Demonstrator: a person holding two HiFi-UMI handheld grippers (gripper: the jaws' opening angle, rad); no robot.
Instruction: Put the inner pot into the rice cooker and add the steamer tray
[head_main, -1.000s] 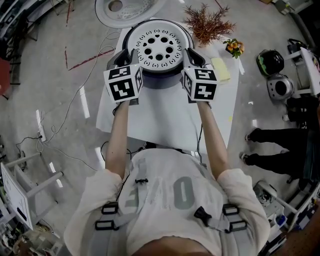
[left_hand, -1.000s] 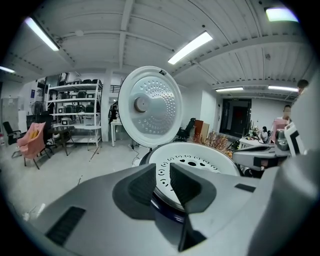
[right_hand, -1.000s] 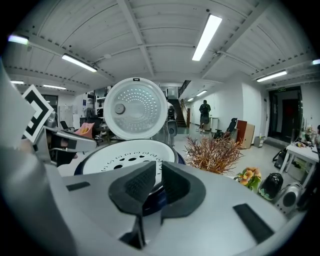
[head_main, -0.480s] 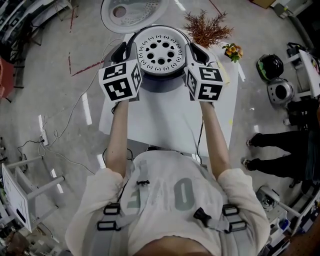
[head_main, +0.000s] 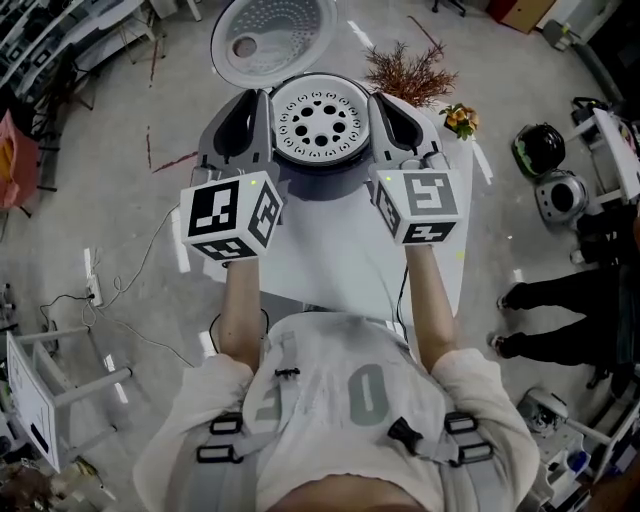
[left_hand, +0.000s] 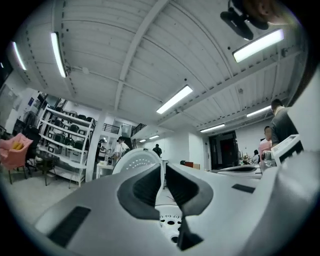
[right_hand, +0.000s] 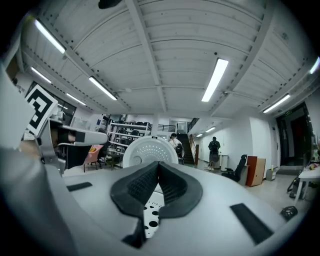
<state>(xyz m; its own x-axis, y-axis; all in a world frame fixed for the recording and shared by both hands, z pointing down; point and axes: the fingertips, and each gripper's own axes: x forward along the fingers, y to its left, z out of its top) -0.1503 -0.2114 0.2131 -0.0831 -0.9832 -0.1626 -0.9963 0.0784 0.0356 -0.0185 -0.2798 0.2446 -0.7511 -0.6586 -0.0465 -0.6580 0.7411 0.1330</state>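
Note:
The white perforated steamer tray (head_main: 320, 120) lies in the top of the dark grey rice cooker (head_main: 320, 176), whose round lid (head_main: 275, 30) stands open behind. The inner pot is hidden under the tray. My left gripper (head_main: 245, 108) hovers at the tray's left edge and my right gripper (head_main: 395, 108) at its right, both raised above it. In the left gripper view the left gripper (left_hand: 164, 167) has just been closing to a thin slit, nothing between its pads, with the tray (left_hand: 170, 220) below. The right gripper (right_hand: 158, 165) has just closed empty over the tray (right_hand: 150, 217).
The cooker stands at the far end of a white table (head_main: 330, 255). A dried brown plant (head_main: 410, 65) and small orange flowers (head_main: 462, 92) sit at the table's back right. A person's legs (head_main: 555, 300) and round appliances (head_main: 548, 150) are on the floor at right.
Both grippers have risen from the tray's sides toward the head camera and now look larger. The tray has stayed in the cooker. The head view has tilted, showing more of the open lid.

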